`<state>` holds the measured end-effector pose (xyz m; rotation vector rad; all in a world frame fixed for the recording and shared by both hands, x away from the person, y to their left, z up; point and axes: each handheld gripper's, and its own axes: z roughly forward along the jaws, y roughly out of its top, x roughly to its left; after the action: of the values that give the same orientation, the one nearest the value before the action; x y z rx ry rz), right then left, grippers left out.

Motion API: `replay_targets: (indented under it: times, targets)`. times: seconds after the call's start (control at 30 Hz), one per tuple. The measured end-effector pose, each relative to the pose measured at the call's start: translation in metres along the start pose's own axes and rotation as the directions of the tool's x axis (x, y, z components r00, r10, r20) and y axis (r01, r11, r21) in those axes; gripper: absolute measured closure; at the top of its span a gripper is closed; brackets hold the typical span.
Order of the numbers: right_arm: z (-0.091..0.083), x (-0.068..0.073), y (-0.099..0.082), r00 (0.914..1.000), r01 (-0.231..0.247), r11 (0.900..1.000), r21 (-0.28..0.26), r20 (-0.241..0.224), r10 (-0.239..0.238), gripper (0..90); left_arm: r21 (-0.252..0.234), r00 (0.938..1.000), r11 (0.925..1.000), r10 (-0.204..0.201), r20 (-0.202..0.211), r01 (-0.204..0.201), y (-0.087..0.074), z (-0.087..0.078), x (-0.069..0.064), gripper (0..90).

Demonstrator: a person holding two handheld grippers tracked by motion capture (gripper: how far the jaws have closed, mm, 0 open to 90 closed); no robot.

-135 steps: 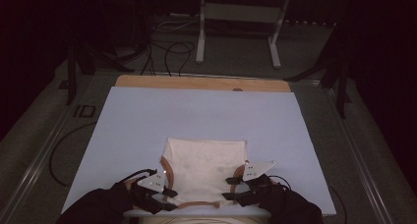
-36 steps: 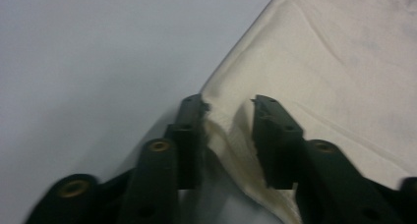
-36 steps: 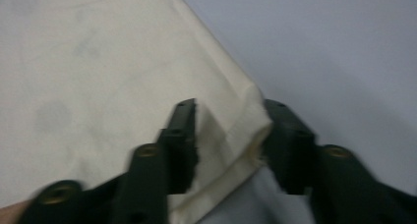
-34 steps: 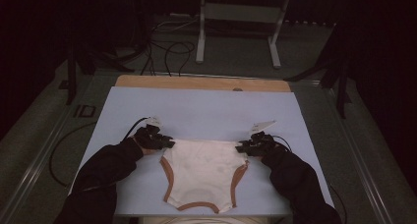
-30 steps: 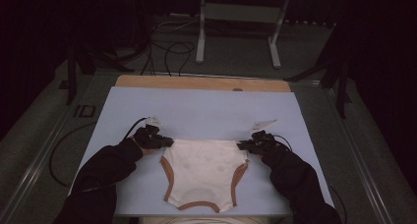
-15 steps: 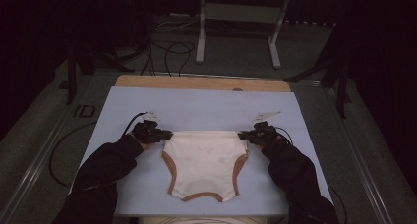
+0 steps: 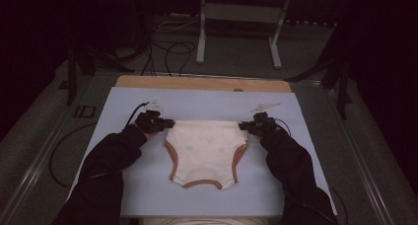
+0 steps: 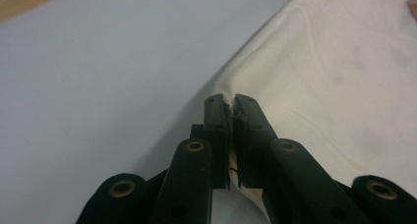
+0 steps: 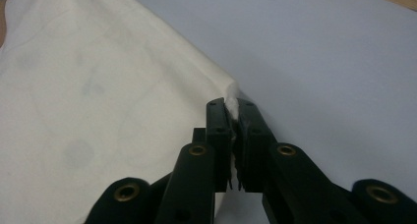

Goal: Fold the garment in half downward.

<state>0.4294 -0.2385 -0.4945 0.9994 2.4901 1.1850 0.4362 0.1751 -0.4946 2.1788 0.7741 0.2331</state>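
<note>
Left tongs (image 7: pixel 169 122) and right tongs (image 7: pixel 242 126), each clamped on a top corner of the cream cloth baby bodysuit with tan trim (image 7: pixel 204 151), have drawn it farther from the pale-blue bench's (image 7: pixel 315 151) near edge, toward mid-bench.

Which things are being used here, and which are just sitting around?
In use:
left gripper, shut on a corner of the garment
right gripper, shut on the other corner
blue mat under it

Just there:
wooden board
metal stand
floor cables
</note>
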Motion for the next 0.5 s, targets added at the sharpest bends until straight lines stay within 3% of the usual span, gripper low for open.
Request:
replay_targets:
  times: [0.5]
  targets:
    - [0.018,-0.027,0.015,0.9984,-0.036,0.9988,0.031,0.046,0.035,85.9,0.031,0.9990,0.9991,-0.027,-0.035,0.028,0.015,0.023,0.016,85.5]
